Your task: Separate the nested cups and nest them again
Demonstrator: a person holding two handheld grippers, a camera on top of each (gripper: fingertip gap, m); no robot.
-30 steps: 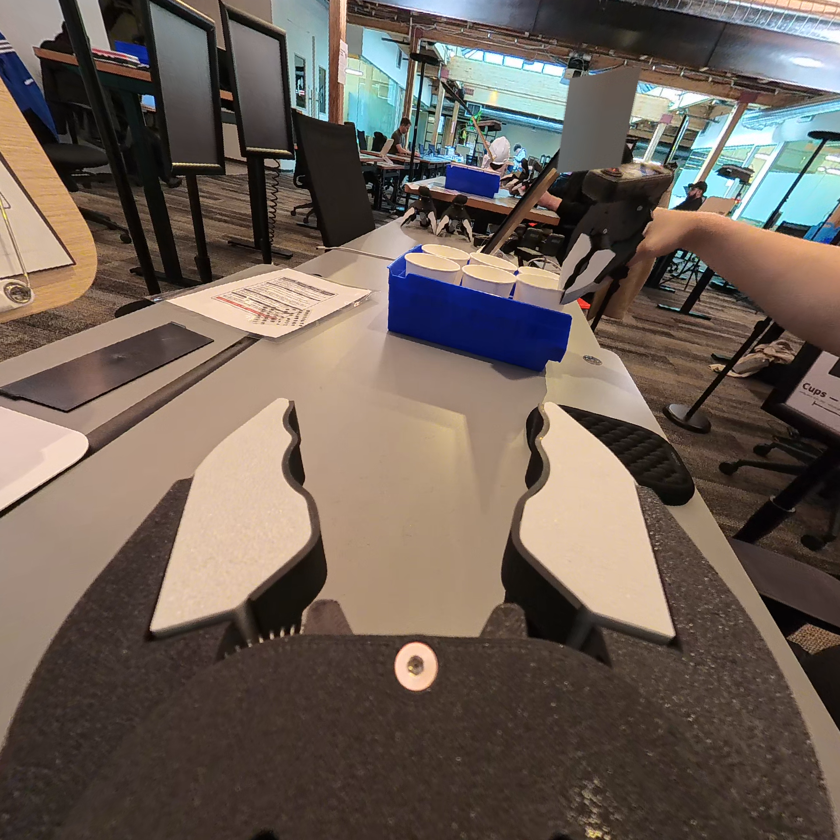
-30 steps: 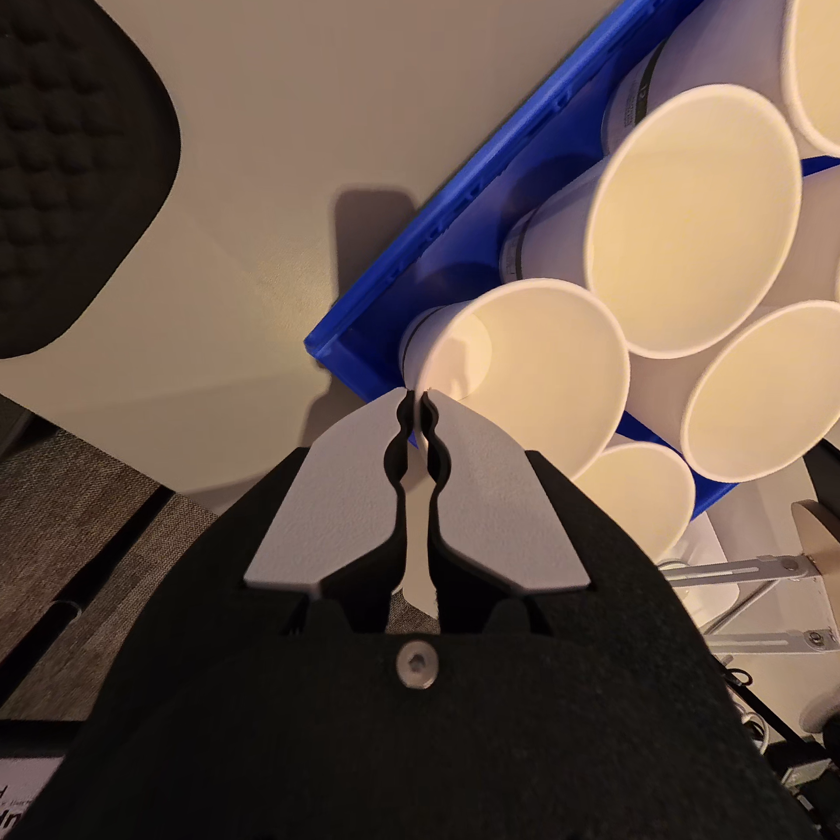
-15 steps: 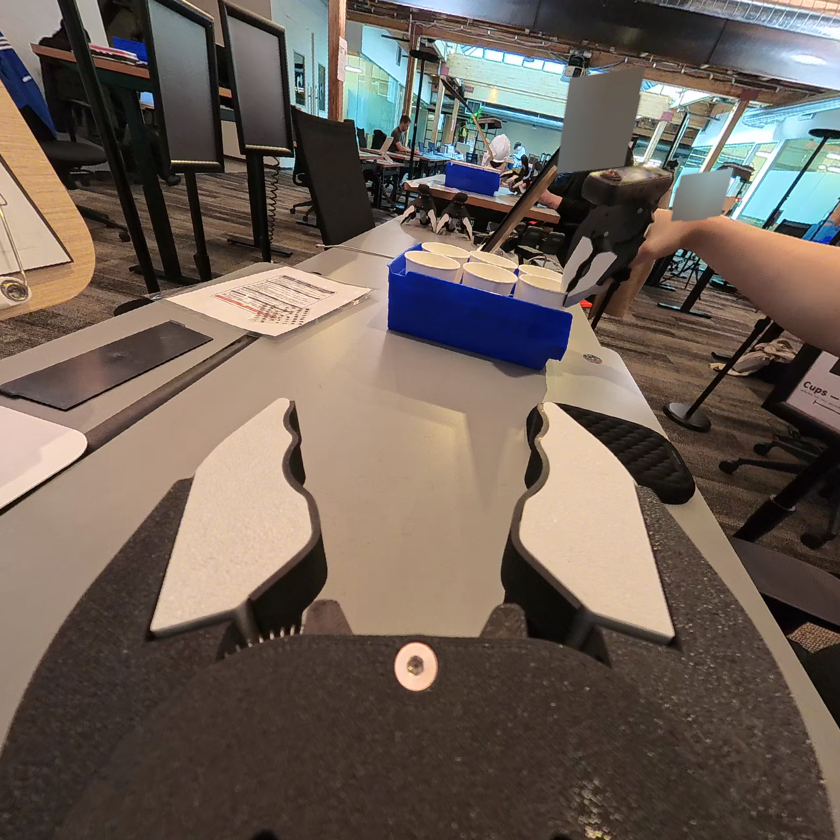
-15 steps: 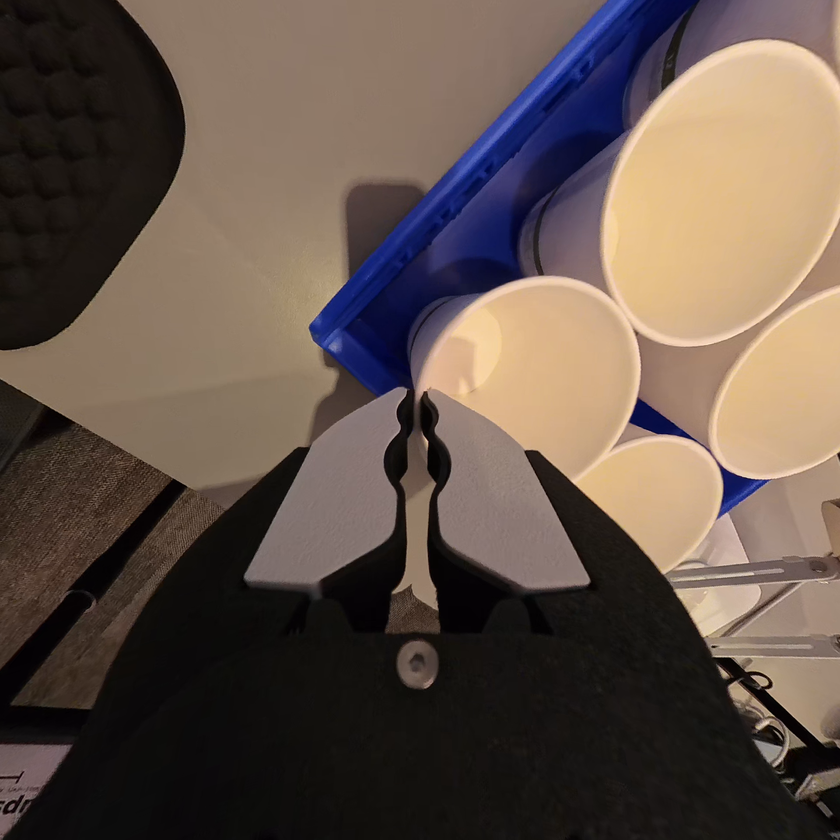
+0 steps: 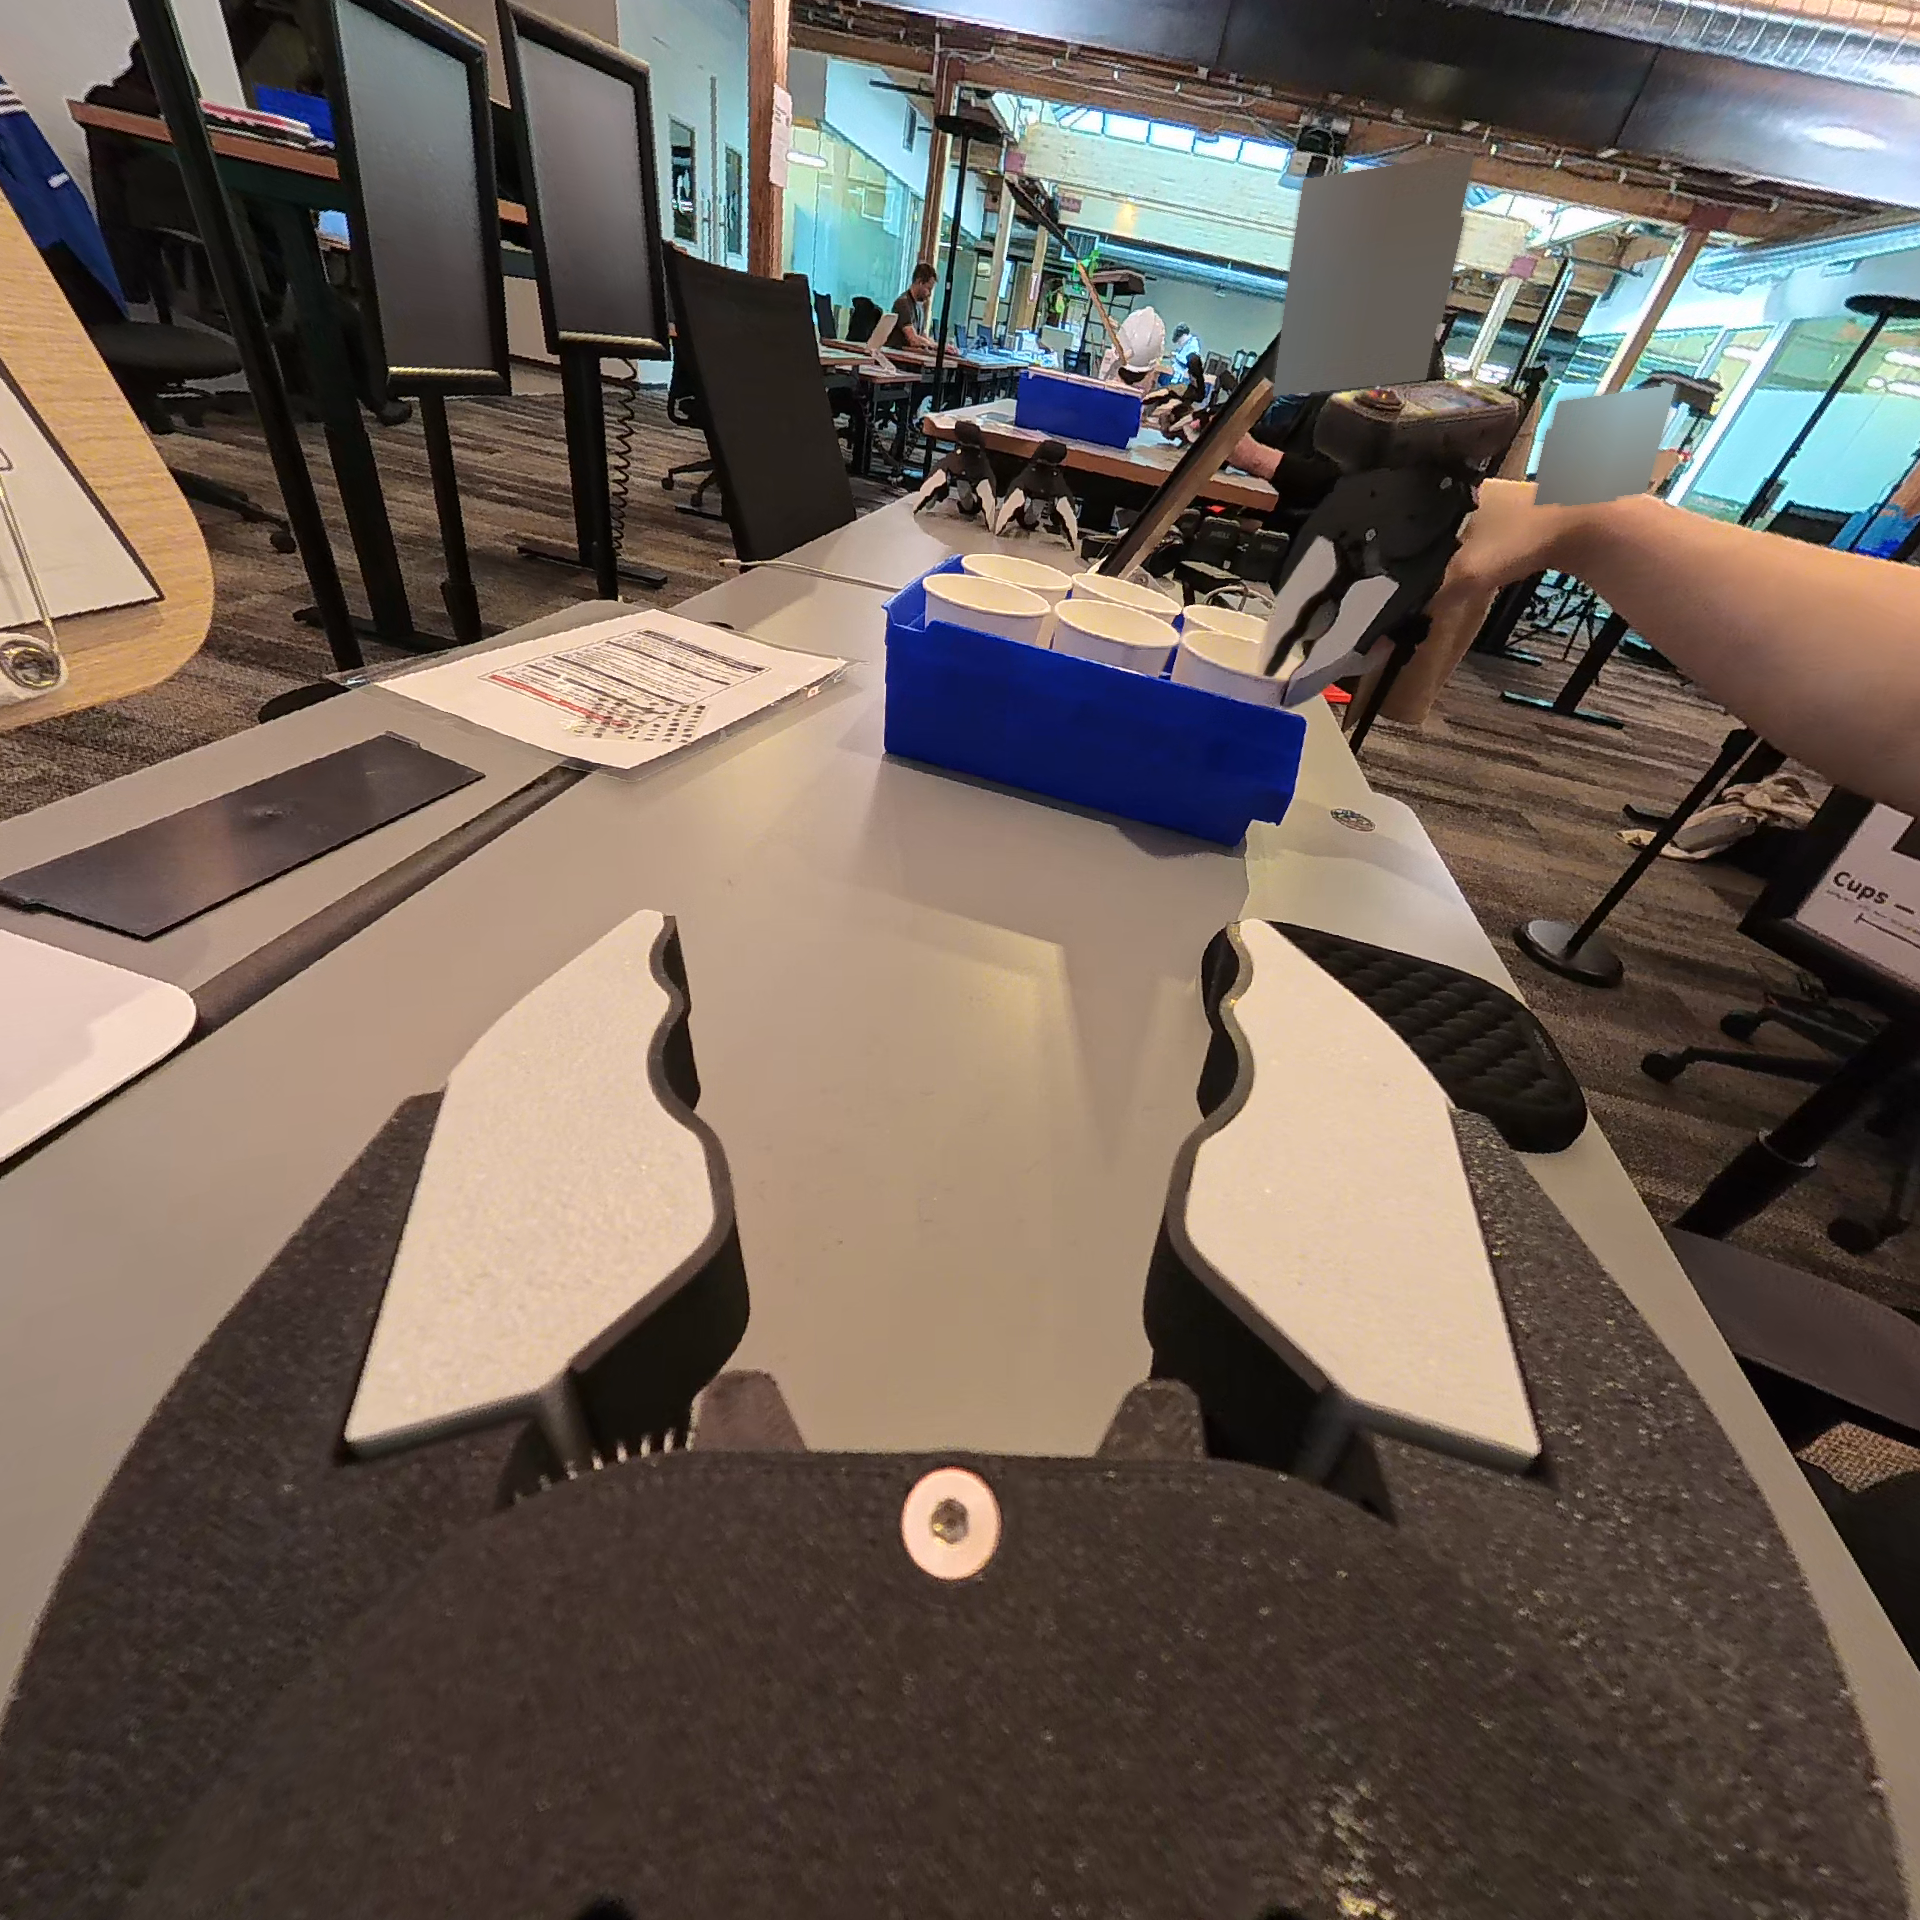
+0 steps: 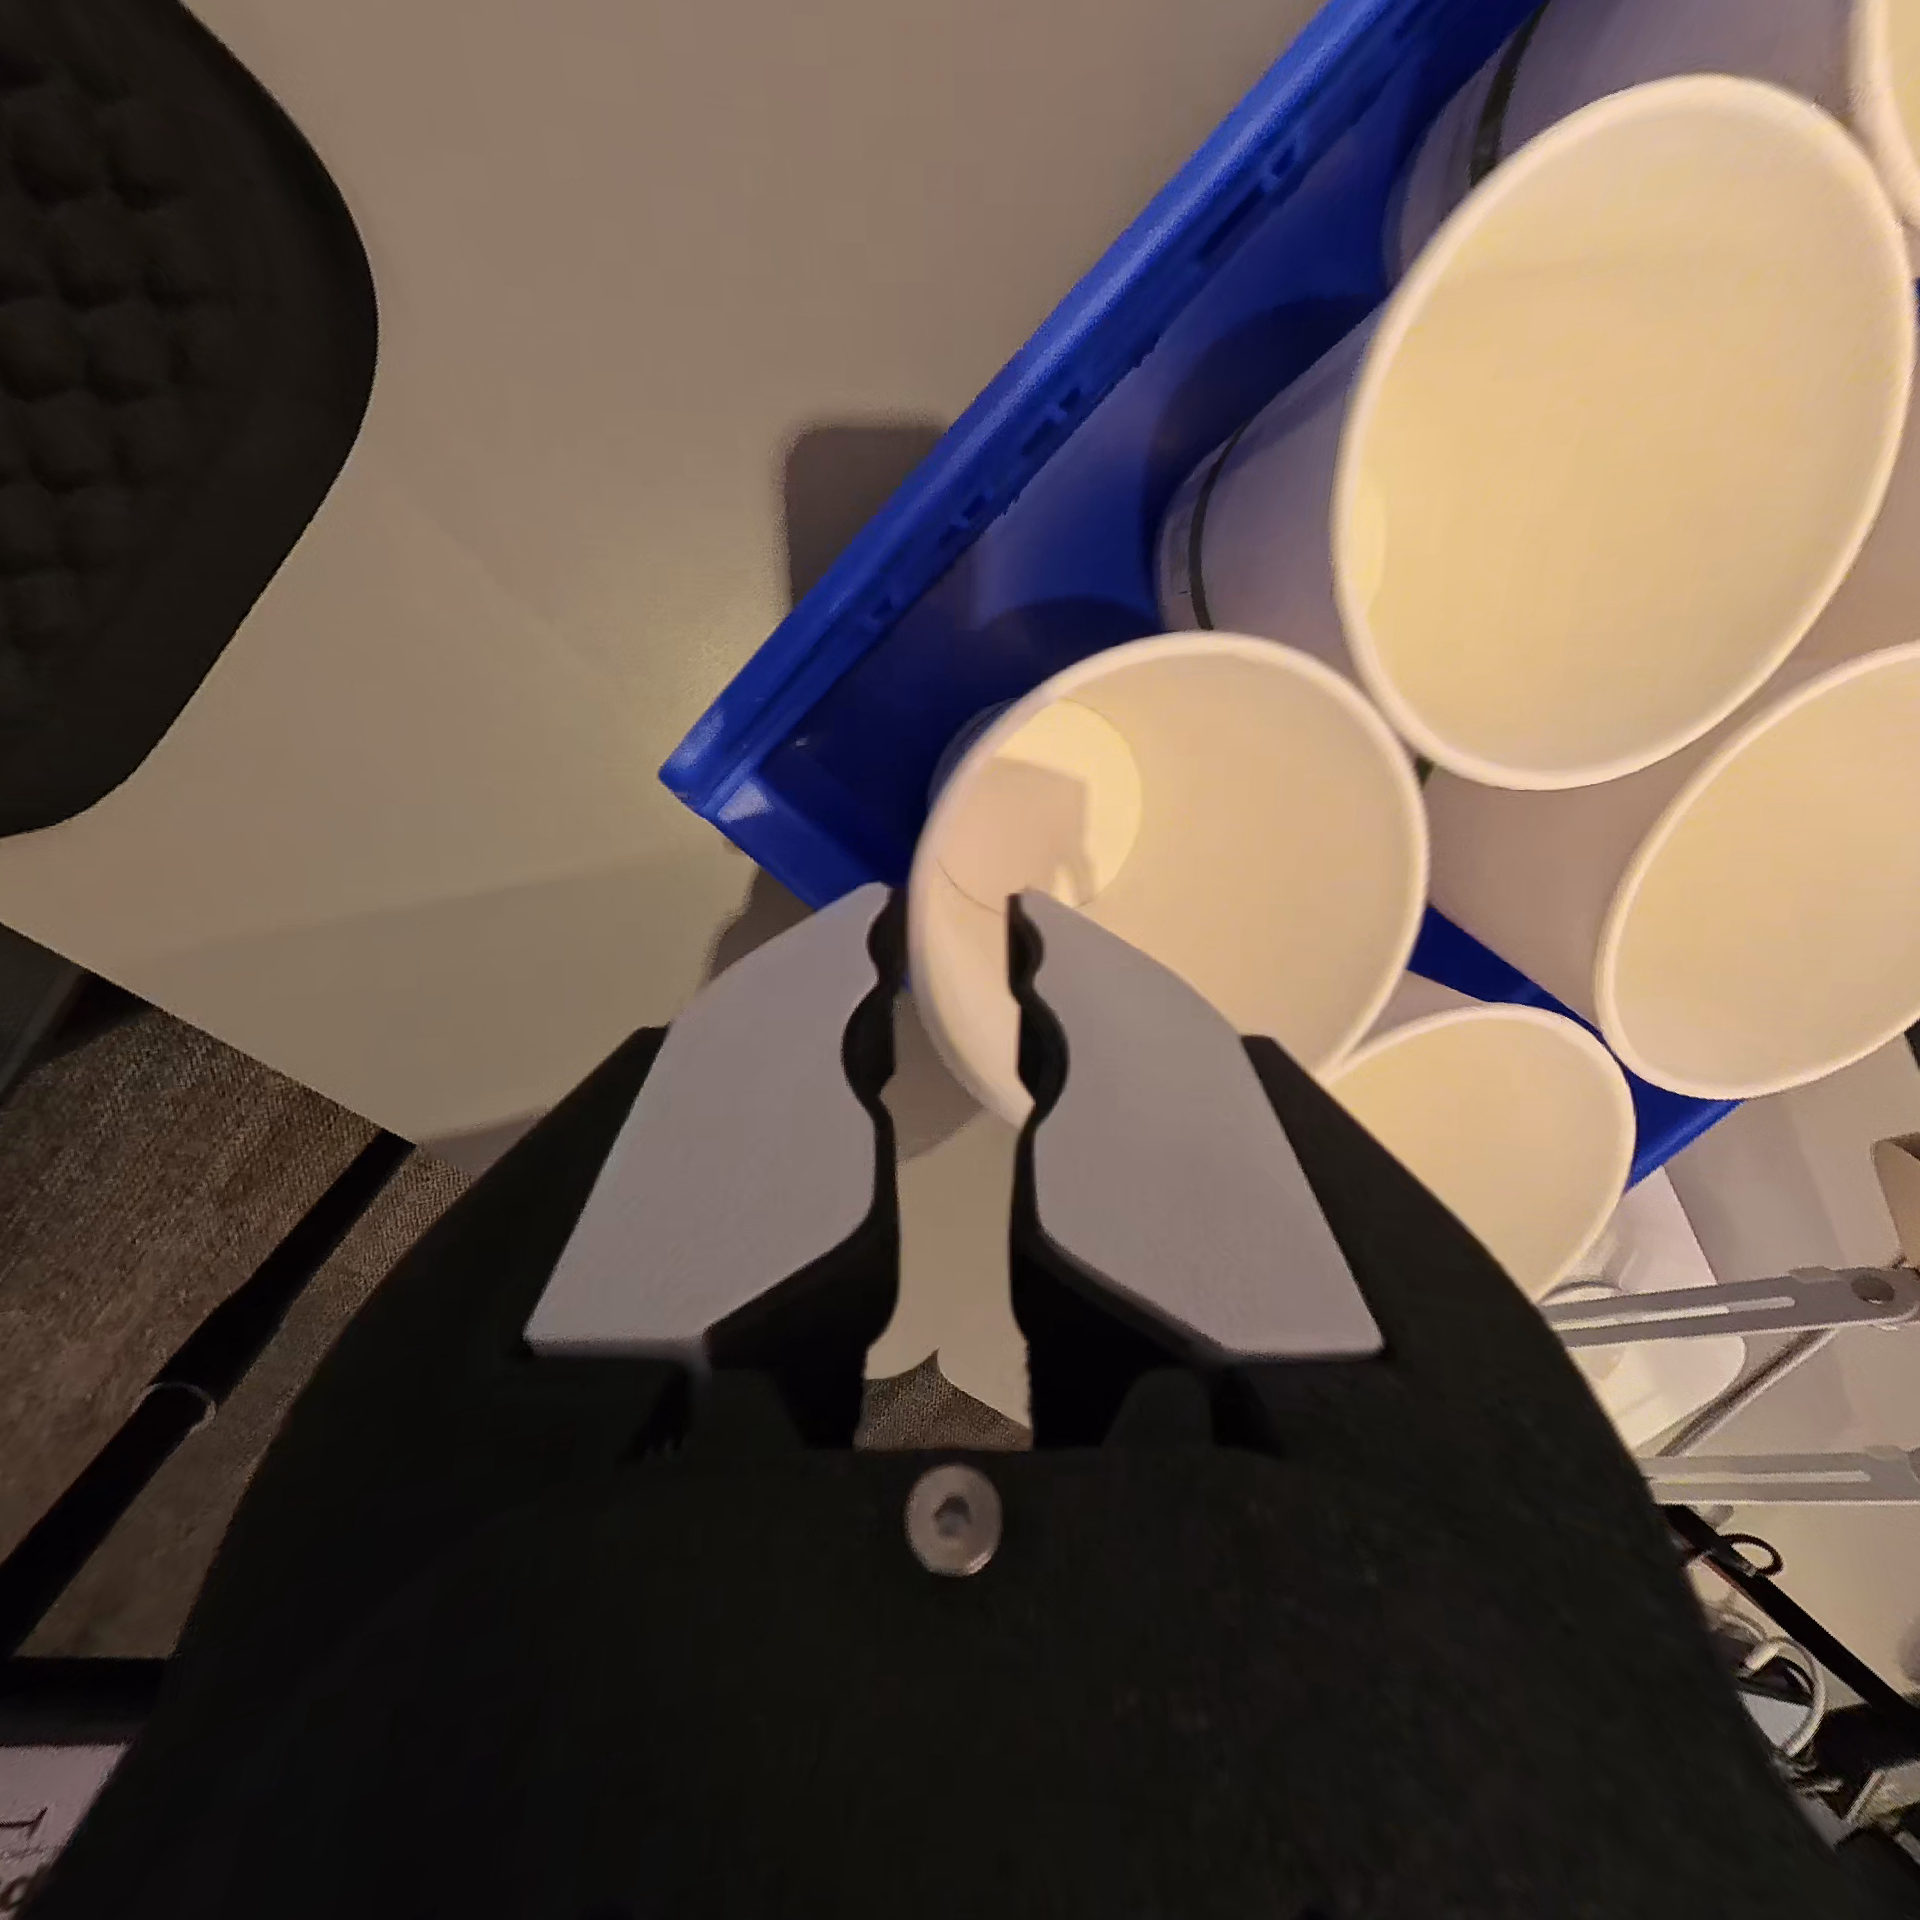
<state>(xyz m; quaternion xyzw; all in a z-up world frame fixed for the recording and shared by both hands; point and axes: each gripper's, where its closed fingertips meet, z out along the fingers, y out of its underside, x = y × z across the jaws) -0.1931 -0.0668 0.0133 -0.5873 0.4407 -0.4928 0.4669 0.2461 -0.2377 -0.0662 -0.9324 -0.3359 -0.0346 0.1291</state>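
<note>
Several white paper cups (image 5: 1112, 629) stand in a blue bin (image 5: 1081, 727) at the far right of the grey table. My right gripper (image 6: 951, 904) is slightly open and straddles the rim of the corner cup (image 6: 1195, 883): one finger is outside the wall, the other inside. It also shows in the left wrist view (image 5: 1304, 644), held over the bin's right end (image 6: 935, 551). My left gripper (image 5: 945, 935) is wide open and empty, low over the bare table well short of the bin.
A black textured pad (image 5: 1455, 1029) lies at the table's right edge (image 6: 135, 416). A printed sheet (image 5: 613, 681) and a black plate (image 5: 239, 831) lie to the left. A person's forearm (image 5: 1714, 623) reaches in from the right. Chairs and stands fill the room beyond.
My right gripper's jaws were almost shut at the cup's rim; they have parted a little and now straddle the wall. The left gripper has not moved.
</note>
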